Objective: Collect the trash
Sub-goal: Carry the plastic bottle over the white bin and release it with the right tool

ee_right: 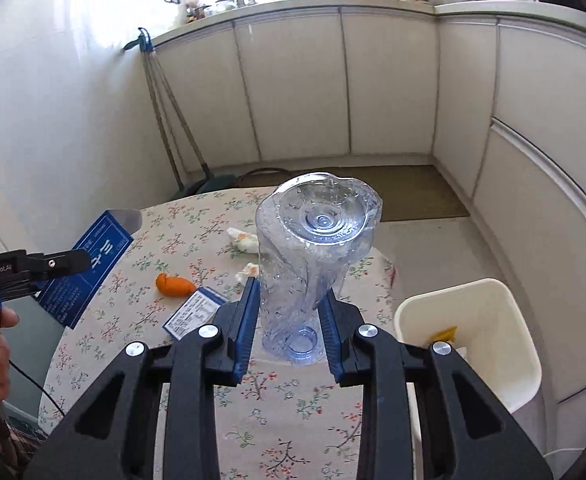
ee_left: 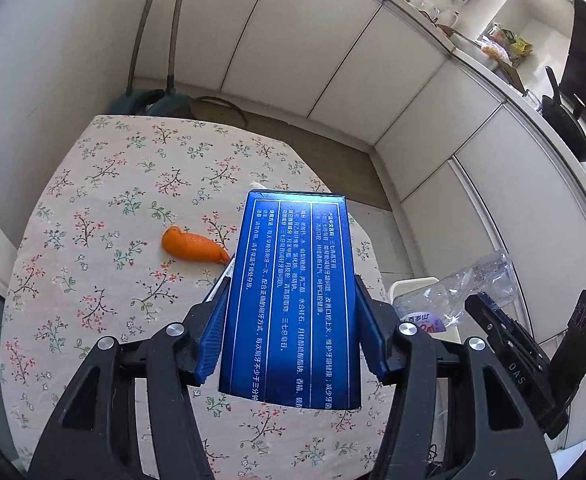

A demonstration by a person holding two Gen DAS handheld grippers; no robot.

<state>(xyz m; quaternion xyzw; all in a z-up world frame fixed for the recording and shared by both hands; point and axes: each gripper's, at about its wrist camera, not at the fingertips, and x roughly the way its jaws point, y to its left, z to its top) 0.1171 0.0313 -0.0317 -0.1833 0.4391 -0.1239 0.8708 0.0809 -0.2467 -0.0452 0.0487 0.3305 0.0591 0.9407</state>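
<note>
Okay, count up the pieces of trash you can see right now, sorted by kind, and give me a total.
Blue boxes: 2, a large box held, a small box on the table
Plastic bottle: 1
Orange peel: 1
Crumpled wrappers: 2, one and another
Total: 6

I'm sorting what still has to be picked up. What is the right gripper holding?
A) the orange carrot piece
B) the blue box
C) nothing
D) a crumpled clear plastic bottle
D: the right gripper has its jaws pressed on the crumpled clear plastic bottle, while the carrot piece lies on the table and the left gripper grips the blue box.
</note>
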